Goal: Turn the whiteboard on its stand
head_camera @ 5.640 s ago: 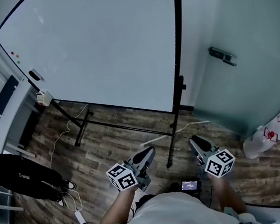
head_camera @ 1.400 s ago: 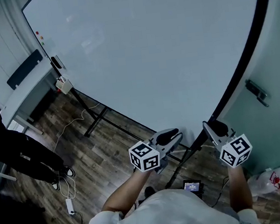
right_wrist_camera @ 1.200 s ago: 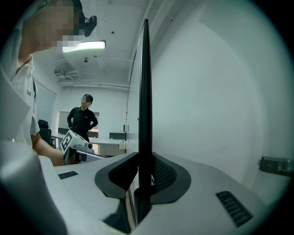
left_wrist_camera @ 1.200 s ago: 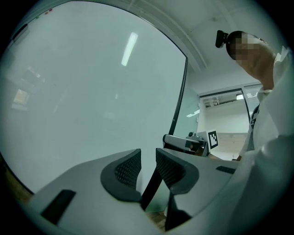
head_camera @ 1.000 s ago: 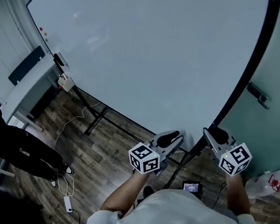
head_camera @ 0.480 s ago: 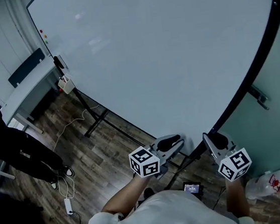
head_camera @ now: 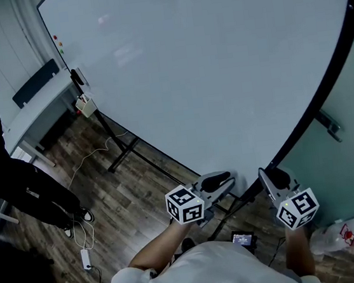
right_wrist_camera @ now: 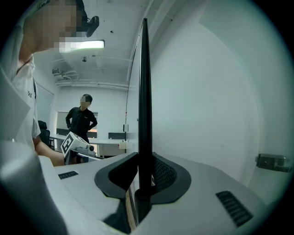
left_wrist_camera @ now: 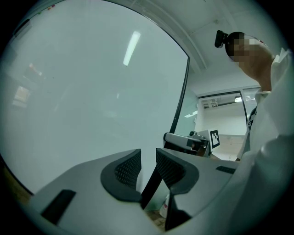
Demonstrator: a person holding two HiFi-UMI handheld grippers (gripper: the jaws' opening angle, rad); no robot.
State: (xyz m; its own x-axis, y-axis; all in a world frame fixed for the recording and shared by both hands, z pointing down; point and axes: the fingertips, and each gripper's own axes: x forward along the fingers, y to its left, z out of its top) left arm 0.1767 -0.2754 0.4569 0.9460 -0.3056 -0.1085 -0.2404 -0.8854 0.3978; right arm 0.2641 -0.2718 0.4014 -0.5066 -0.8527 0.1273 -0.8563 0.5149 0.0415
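Note:
The whiteboard (head_camera: 206, 70) fills most of the head view, with its black frame edge (head_camera: 324, 87) running down the right side. My right gripper (head_camera: 272, 176) is shut on that edge near the board's lower right corner. In the right gripper view the black edge (right_wrist_camera: 145, 92) stands upright between the pads, which press on it from both sides. My left gripper (head_camera: 223, 178) hangs just left of it, in front of the board's lower edge. Its jaws stand a narrow gap apart with nothing between them, and the white board face (left_wrist_camera: 92, 92) lies behind.
The stand's black legs (head_camera: 127, 150) spread over the wooden floor. A person in black (head_camera: 15, 183) stands at the left by a desk (head_camera: 38, 110). A cable and power strip (head_camera: 86, 261) lie on the floor. A glass wall with a handle (head_camera: 330, 126) is right of the board.
Several seconds ago both grippers hung free, well back from the board; now they are at its lower right corner. Over the last second nothing has visibly moved.

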